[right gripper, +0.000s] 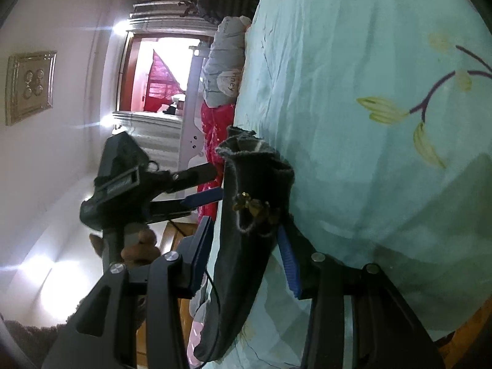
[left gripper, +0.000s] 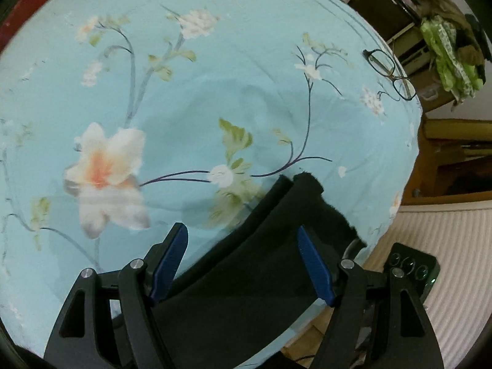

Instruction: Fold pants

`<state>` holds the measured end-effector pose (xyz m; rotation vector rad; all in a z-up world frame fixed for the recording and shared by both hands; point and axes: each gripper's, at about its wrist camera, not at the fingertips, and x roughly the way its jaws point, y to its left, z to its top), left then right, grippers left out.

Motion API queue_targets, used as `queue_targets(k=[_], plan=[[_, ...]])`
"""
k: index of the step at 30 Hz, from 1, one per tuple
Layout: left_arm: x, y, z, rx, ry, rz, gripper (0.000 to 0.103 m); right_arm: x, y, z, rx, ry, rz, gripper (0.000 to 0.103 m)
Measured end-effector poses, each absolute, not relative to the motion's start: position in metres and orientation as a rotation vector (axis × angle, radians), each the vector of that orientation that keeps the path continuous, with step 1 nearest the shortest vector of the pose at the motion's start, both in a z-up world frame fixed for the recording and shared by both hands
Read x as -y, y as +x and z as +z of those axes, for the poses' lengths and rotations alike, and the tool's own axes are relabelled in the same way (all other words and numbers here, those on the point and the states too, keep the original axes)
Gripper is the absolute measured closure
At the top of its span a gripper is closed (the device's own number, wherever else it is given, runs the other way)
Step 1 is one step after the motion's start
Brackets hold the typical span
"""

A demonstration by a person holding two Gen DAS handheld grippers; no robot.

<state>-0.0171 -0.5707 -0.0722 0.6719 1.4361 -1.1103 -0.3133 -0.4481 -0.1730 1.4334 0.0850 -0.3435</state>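
We're over the bed now, its light blue floral sheet (left gripper: 215, 98) spread beneath us, and the black pants (left gripper: 264, 264) lie near its edge, part of them trailing off the side. Our left gripper (left gripper: 243, 246) points down over the cloth with its blue pads (left gripper: 316, 267) spread wide, released, nothing pinched between them. In the right wrist view our right gripper (right gripper: 246, 240) has a bunched fold of the pants (right gripper: 252, 203) sitting between its fingers; the cloth fills the gap, but we cannot tell whether the pads actually press on it. The left gripper (right gripper: 212, 181) shows there too, a hand (right gripper: 138, 246) wrapped round its handle, its tips right at the fabric's edge. A pair of glasses (left gripper: 389, 73) rests near the bed's far corner.
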Motion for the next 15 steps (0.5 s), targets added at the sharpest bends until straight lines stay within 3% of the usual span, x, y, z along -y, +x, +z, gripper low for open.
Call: queue_targets(k=[9,12,13,14,15], plan=[[0.605,-0.04,-0.099,-1.534,0.712,-1.226,0.029,0.45,-0.318,-0.177,-0.041,1.432,-0.339,0.065],[0.609,-0.041,-0.109,-1.567,0.69,-1.235,0.032,0.45,-0.318,-0.178,-0.058,1.416,-0.348,0.075],[0.609,-0.041,-0.109,-1.571,0.68,-1.253,0.045,0.45,-0.319,-0.181,-0.062,1.421,-0.351,0.08],[0.604,-0.037,-0.107,-1.574,0.67,-1.26,0.065,0.45,-0.319,-0.182,-0.061,1.426,-0.351,0.081],[0.602,-0.035,-0.105,-1.601,0.635,-1.274,0.074,0.45,-0.32,-0.184,-0.063,1.43,-0.35,0.085]])
